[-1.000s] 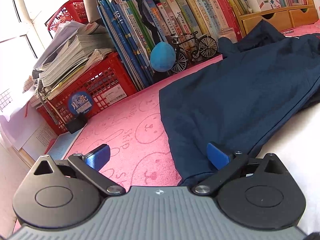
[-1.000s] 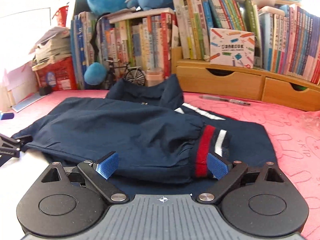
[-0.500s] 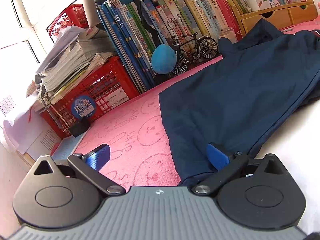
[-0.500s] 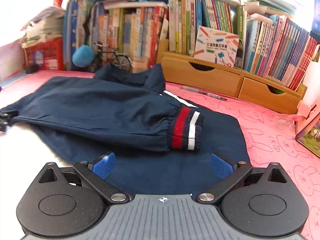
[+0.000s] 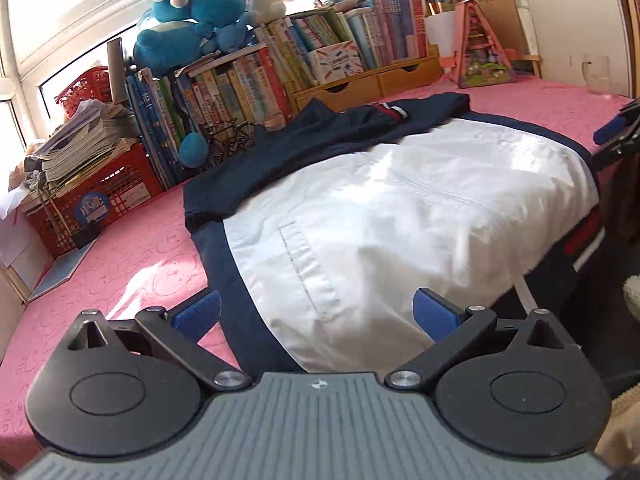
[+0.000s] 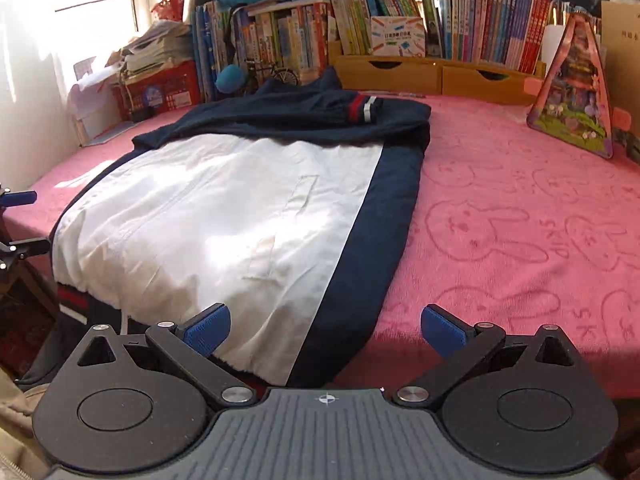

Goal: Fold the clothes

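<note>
the jacket [image 6: 224, 216] lies flat on the pink cloth [image 6: 520, 208] covering the counter, its white front panel facing up and its hem hanging over the near edge; both navy sleeves are folded across the chest, one striped cuff [image 6: 362, 109] resting near the collar end; the left gripper [image 5: 316, 312] hovers above the near edge over the jacket's lower part, fingers spread wide and holding nothing; the right gripper [image 6: 326, 326] hovers above the near edge over the jacket's navy side band, fingers just widened to full spread, nothing gripped; books [image 6: 472, 28] line the far edge; a red crate [image 5: 100, 196] sits at the far left corner
</note>
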Available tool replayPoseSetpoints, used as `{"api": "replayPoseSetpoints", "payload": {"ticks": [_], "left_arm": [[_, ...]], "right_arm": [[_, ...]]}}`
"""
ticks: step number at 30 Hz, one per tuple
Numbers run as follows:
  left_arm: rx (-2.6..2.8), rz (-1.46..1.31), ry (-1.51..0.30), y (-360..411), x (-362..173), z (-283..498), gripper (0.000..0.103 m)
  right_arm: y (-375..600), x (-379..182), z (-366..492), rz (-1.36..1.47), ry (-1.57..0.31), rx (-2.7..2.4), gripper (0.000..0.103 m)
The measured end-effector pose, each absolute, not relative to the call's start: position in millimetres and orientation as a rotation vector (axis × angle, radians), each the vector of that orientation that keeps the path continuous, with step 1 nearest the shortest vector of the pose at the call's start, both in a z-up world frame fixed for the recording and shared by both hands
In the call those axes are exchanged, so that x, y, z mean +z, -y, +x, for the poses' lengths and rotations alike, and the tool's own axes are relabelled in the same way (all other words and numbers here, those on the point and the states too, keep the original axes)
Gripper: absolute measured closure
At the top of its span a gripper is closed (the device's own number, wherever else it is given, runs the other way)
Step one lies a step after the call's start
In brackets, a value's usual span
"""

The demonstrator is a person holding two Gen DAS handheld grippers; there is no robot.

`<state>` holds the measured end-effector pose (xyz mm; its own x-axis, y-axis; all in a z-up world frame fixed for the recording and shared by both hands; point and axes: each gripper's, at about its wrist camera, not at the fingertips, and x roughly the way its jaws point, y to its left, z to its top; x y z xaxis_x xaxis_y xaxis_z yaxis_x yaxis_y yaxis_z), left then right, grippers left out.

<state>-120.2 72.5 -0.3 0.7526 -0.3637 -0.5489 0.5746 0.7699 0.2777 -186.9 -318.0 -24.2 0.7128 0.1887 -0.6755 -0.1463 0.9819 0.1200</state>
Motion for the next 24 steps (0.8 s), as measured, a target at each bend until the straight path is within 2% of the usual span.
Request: {"api": "replayPoseSetpoints", "payload": {"ticks": [7,11,13,14,15,16,17,21,24], "left_arm": [[-0.459,0.321,-0.716,-65,-45,-102,0.000],[-0.419,0.002,-0.910,-93,-71,-69,0.001],[-0.470,-0.130,-0.962,-100,-81,-60,0.006],[-0.507,-0.161,-0.982,-99,-83,-57,0.017],[-0.544,-0.191,-1.003,-98,-86,-55,0.043],[-0.596,-0.201,-1.002,-96,-80,-57,0.054],[-0.654,-0.202,-0.992,-94,-72,-60,0.060],[-0.898,-0.198,-0.819,-95,-12,-69,0.057],[-0.978,-0.158,-0.612,-92,31,-54,0.045]], "right_arm": [[308,-68,-172,0.167,-0.833,0.289,0.002],[309,-83,-159,0.289,-0.873,0.348,0.022],[308,-88,-156,0.330,-0.879,0.368,0.029],[308,-89,-156,0.344,-0.883,0.375,0.040],[309,-87,-158,0.356,-0.885,0.381,0.048],[311,-82,-161,0.387,-0.881,0.407,0.051],[314,-74,-165,0.427,-0.874,0.443,0.057],[328,-33,-170,0.550,-0.746,0.580,0.059],[335,-5,-154,0.597,-0.625,0.654,0.059]]}}
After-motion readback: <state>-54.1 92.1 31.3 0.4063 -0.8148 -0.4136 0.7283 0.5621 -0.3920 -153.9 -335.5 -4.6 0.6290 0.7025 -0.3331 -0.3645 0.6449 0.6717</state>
